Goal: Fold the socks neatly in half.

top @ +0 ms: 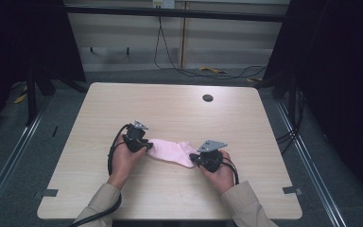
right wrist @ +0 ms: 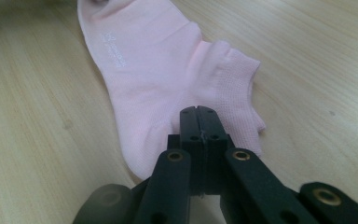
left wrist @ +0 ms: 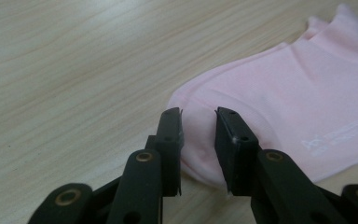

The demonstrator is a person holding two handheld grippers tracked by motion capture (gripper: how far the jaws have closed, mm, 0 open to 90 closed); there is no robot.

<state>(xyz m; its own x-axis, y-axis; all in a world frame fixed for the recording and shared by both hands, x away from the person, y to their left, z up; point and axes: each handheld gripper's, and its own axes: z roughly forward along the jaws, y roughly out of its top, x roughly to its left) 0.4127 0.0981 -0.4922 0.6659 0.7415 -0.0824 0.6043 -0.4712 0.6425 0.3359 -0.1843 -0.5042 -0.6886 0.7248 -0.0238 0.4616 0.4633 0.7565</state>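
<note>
Nearest, the right gripper (right wrist: 199,116) is seen with fingers pressed together over the heel of the flat pale-pink ankle sock (top: 172,152). Beyond, the left gripper (left wrist: 198,119), fingers spread, straddles the toe; the sock's long axis lies between them on the light wooden desk (top: 170,109).

You are wearing beige sleeves (top: 244,202). Your left gripper (left wrist: 198,140) and right gripper (right wrist: 198,140) are showing black jaws with brass-ringed pivots, grey three-cornered plates (top: 212,144) on top, and black cables (top: 111,150) trailing back.
</note>
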